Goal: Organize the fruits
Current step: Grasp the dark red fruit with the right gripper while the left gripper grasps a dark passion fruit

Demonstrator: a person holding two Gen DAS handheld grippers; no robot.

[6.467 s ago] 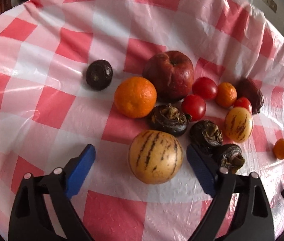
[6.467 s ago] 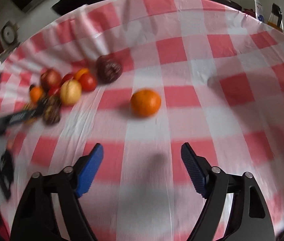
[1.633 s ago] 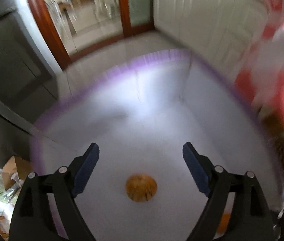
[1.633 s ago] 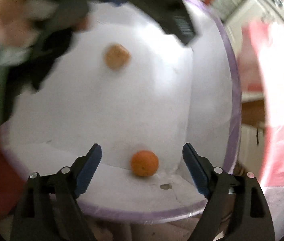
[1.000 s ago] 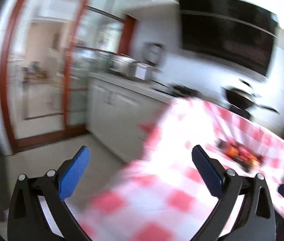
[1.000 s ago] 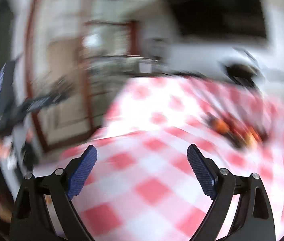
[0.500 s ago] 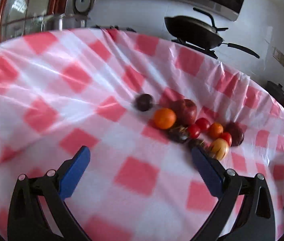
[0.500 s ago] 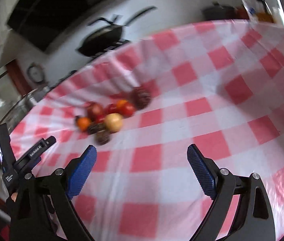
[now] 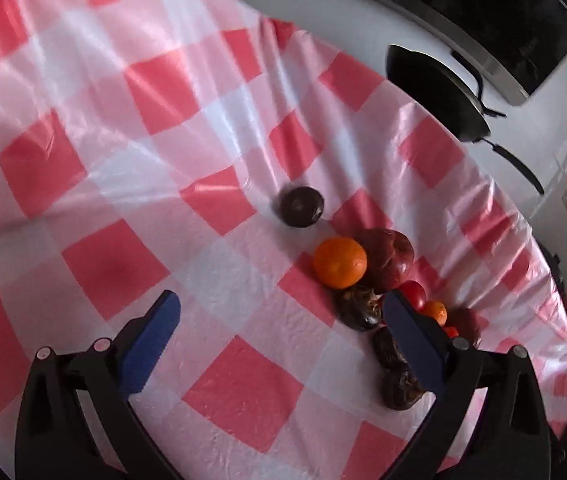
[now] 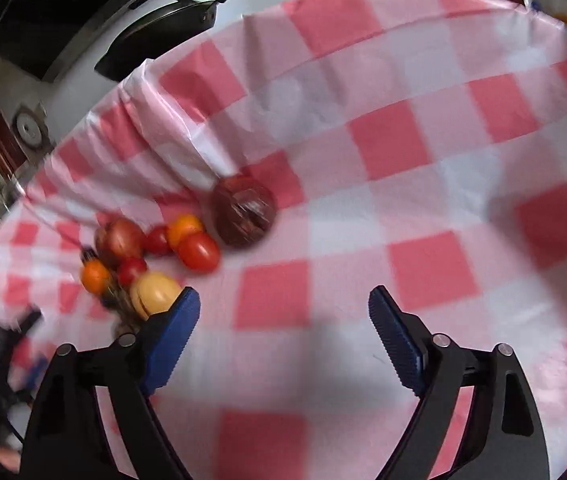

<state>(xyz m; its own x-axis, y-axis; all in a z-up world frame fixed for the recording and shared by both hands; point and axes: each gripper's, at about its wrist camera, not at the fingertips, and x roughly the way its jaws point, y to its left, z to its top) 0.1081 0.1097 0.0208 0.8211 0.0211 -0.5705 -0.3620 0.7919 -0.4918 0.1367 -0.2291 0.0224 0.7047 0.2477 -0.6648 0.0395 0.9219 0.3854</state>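
Two grippers, both empty. Your left gripper (image 9: pixel 281 322) has its blue fingers spread wide over the red-and-white checked plastic-covered surface (image 9: pixel 131 120), nothing between them. Your right gripper (image 10: pixel 283 320) is also spread, jaws closing slightly, only cloth between them.

Fruit cluster sits right of centre in the left view: round orange (image 9: pixel 339 262) touching a dark red apple (image 9: pixel 387 260), dark wrinkled fruits below, one dark round fruit (image 9: pixel 301 206) apart, upper left of the pile. Right view: pale yellow melon-like fruit (image 10: pixel 155 292) just beside the left finger.

Risk: fruits touch; a finger entering the pile could nudge neighbours rolling. Slippery wrinkled cloth worsens this.
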